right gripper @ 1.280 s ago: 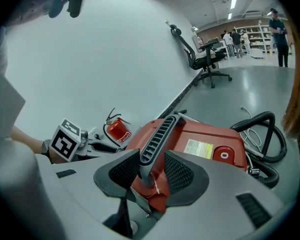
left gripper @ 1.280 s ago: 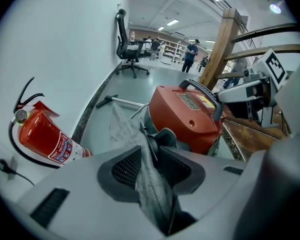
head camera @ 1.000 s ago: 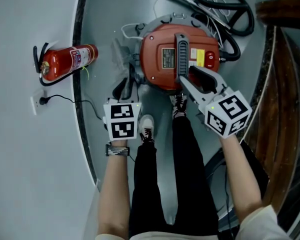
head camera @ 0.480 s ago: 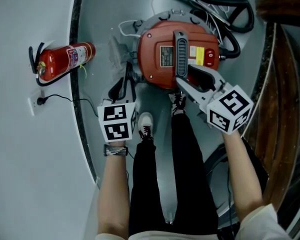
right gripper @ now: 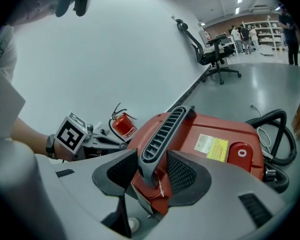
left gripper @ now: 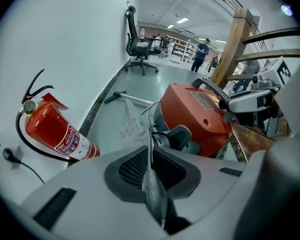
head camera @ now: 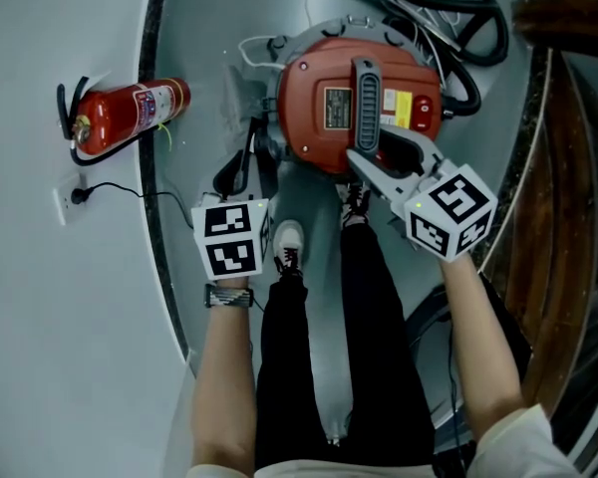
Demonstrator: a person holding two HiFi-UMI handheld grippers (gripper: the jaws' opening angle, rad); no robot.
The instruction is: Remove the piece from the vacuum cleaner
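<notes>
The red vacuum cleaner (head camera: pixel 329 78) stands on the floor in front of the person's feet, with a dark ribbed handle (head camera: pixel 365 103) across its top. At its left side my left gripper (head camera: pixel 247 162) has just been closing. In the left gripper view the left gripper (left gripper: pixel 151 156) pinches a thin grey strip (left gripper: pixel 150 184) that stands on edge between the pads. My right gripper (head camera: pixel 377 152) reaches over the near end of the handle. In the right gripper view the right gripper (right gripper: pixel 151 176) has the handle (right gripper: pixel 162 134) between its pads, one on each side. Its jaws have just opened wider.
A red fire extinguisher (head camera: pixel 120 118) lies by the white wall at the left, near a wall socket (head camera: pixel 75 197) with a cable. A black hose (head camera: pixel 448 8) coils behind the vacuum cleaner. A wooden railing (head camera: pixel 563 118) runs along the right. The person's shoes (head camera: pixel 289 247) stand just before the vacuum cleaner.
The left gripper's fingers have drawn together at the vacuum cleaner's left side. The right gripper has stayed at the near end of the handle.
</notes>
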